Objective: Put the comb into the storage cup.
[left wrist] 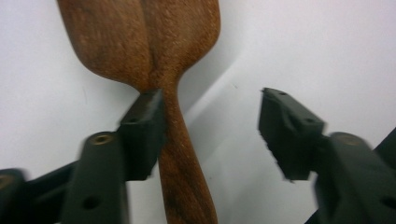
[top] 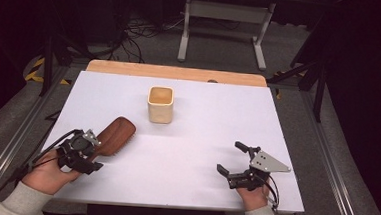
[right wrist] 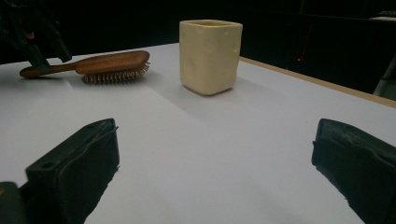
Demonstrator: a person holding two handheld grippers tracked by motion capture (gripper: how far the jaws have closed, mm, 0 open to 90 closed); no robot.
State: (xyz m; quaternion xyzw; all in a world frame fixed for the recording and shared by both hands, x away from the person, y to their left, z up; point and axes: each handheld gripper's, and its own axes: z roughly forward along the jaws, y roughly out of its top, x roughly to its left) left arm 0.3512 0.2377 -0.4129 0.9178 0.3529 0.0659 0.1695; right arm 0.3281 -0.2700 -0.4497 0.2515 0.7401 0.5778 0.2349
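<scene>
Left gripper (top: 93, 151): near left of the white table (top: 190, 152), jaws spread astride the handle of the hairbrush; one jaw touches the handle, the other stands clear.
Wooden hairbrush (top: 116, 135): lies bristles down just beyond the left gripper, head pointing far and right.
Cream cup (top: 160, 104): square-mouthed, upright at the table's middle toward the far edge, apart from the brush.
Right gripper (top: 229, 159): near right, jaws spread wide over bare table, holding nothing.
</scene>
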